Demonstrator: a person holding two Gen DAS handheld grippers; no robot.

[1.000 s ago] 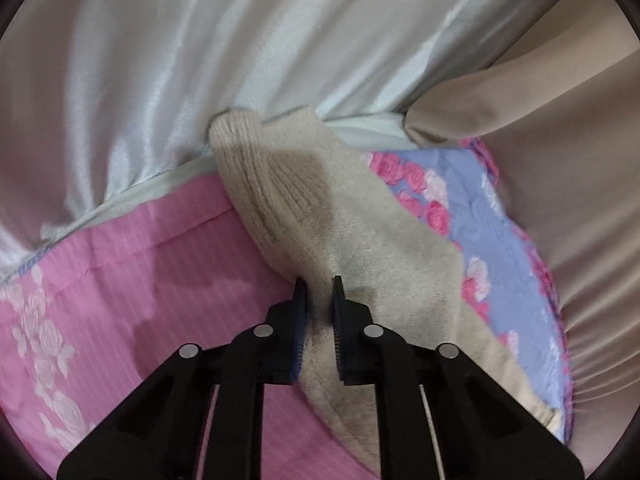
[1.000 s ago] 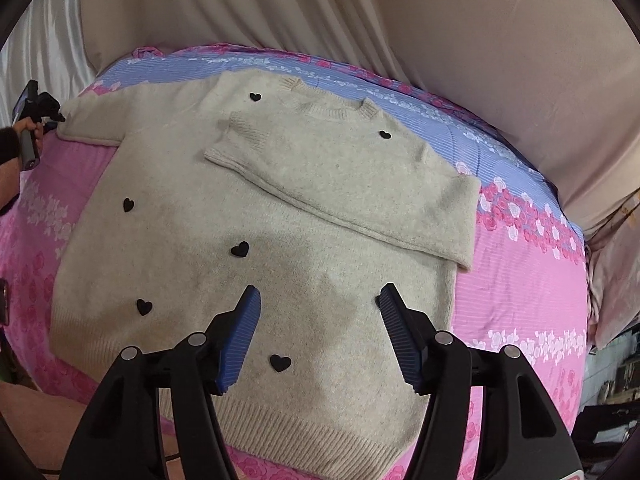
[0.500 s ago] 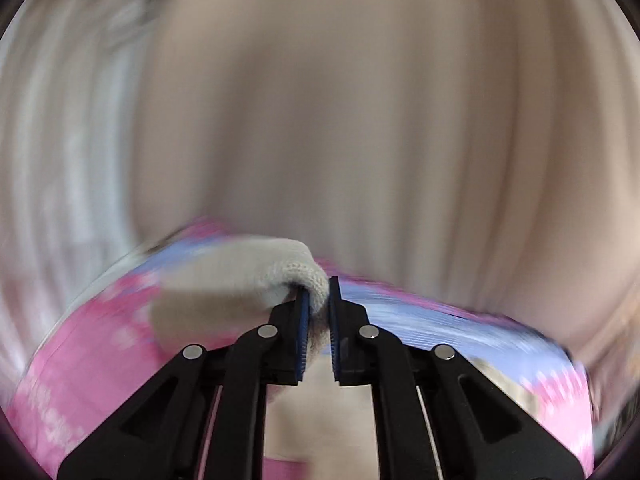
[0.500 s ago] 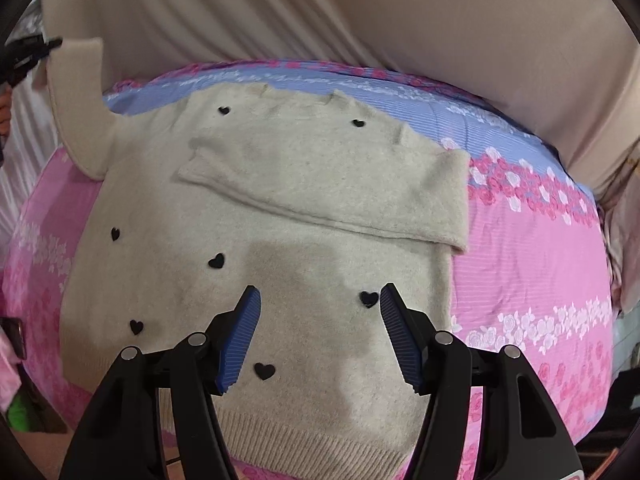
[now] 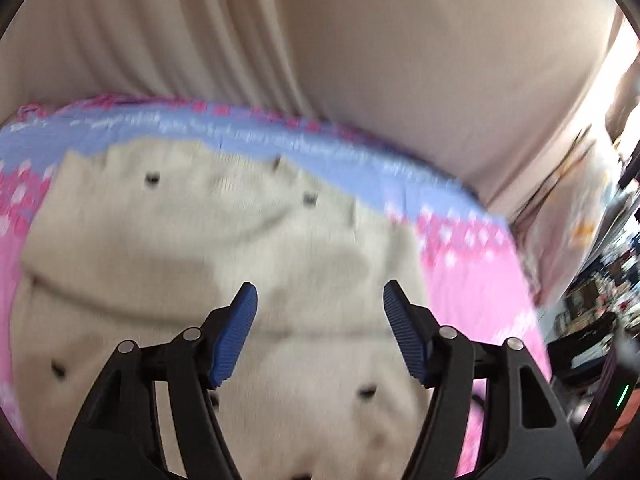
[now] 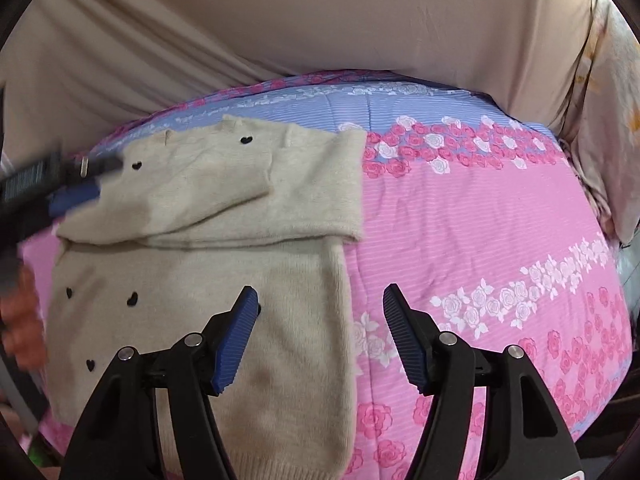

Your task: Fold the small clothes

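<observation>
A cream knit sweater [image 6: 208, 264] with small black hearts lies flat on the pink and blue floral bedspread [image 6: 480, 240]. Both sleeves are folded across its chest, one over the other [image 6: 224, 196]. My right gripper [image 6: 320, 336] is open and empty, over the sweater's right edge near the hem. My left gripper [image 5: 320, 332] is open and empty above the sweater's body [image 5: 224, 240]; that view is blurred. The left gripper also shows in the right wrist view [image 6: 60, 188] at the sweater's left shoulder.
Beige curtains [image 6: 320, 32] hang behind the bed. A pale pillow [image 6: 604, 128] lies at the bed's right end. Dark clutter [image 5: 592, 304] stands beyond the bed's right side. The bedspread right of the sweater is bare.
My left gripper carried the left sleeve up and across the chest, laid it over the other sleeve and opened. My right gripper shifted right, toward the sweater's side edge.
</observation>
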